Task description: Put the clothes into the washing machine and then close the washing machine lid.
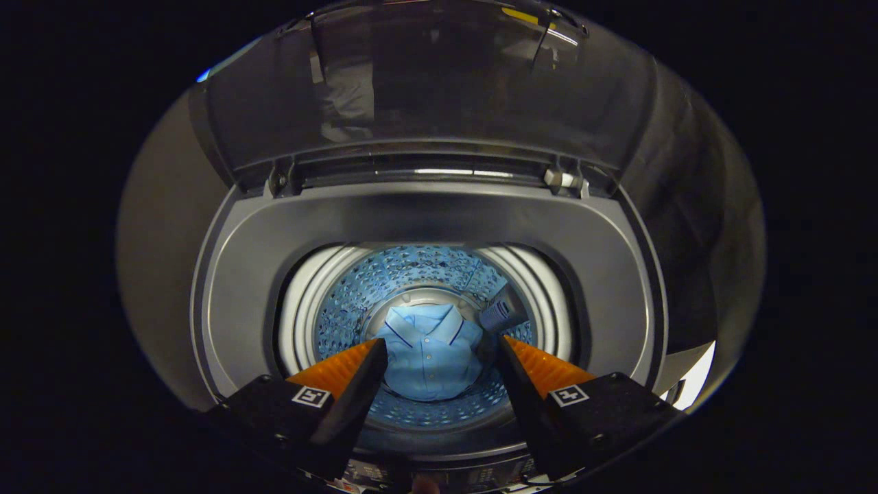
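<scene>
The washing machine point(425, 226) stands open beneath the gripper, its top panel ringing a round mouth. The lid point(425, 89) is raised upright behind the mouth, hinged along the back edge of the machine's top. Below the mouth sits the drum point(411, 281), its dimpled wall lit from inside. At the bottom of the drum lies a folded shirt point(429, 357) with its collar toward the back wall; a smaller grey item point(503, 310) leans against the drum's wall just beside it, too unclear to name.

The gripper point(439, 346) hovers above the front rim of the mouth, fingers spread wide and holding nothing, the shirt seen between them far below.

By my reading, the loading looks done and closing the lid remains.

No brand or writing is legible; the markings along the machine's front edge are too blurred to read.
</scene>
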